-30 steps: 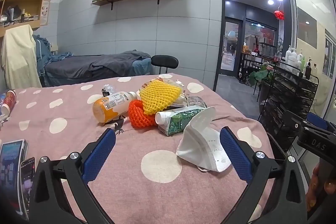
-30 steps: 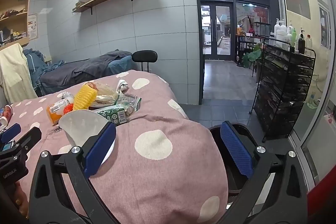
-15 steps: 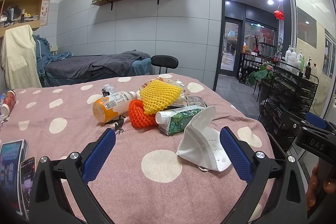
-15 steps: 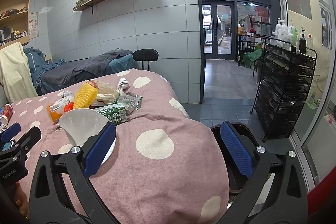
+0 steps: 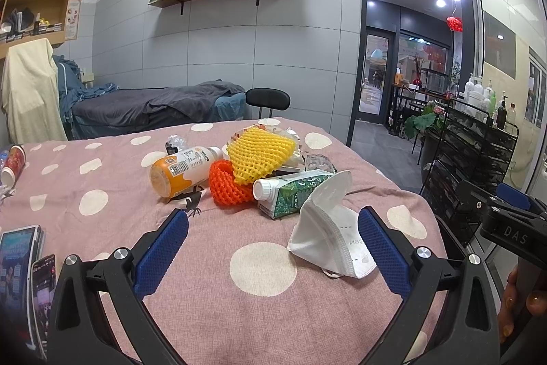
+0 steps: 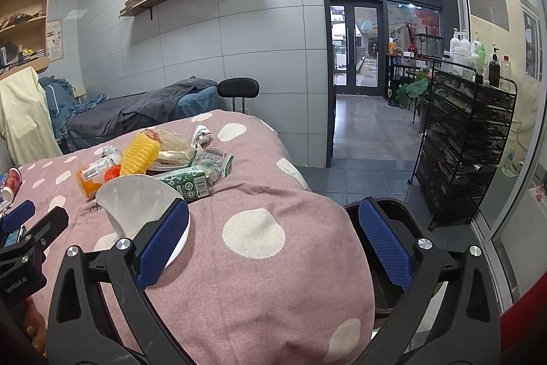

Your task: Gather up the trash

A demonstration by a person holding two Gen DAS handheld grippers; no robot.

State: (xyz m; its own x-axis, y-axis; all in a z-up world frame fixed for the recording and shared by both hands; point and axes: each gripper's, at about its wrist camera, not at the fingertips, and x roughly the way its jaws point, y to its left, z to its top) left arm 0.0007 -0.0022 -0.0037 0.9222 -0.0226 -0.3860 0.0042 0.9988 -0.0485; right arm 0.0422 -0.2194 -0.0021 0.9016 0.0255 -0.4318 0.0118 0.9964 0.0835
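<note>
Trash lies heaped on the pink dotted tablecloth (image 5: 112, 194): a white face mask (image 5: 328, 228) (image 6: 136, 204), a green carton (image 5: 294, 192) (image 6: 186, 183), yellow foam netting (image 5: 259, 154) (image 6: 140, 153), orange netting (image 5: 225, 183) and an orange bottle (image 5: 181, 170) (image 6: 90, 178). My left gripper (image 5: 273, 248) is open, hovering low over the cloth just short of the mask, which sits by its right finger. My right gripper (image 6: 273, 238) is open at the table's right edge, with the mask behind its left finger. A dark bin (image 6: 403, 221) stands on the floor beyond the table edge.
Phones (image 5: 20, 265) lie at the near left of the table and a red can (image 5: 13, 159) at the far left. A black wire rack (image 6: 461, 142) with bottles stands right. A covered bed (image 5: 154, 112) and black chair (image 5: 268, 98) are behind. A hand (image 5: 519, 300) holds the right gripper.
</note>
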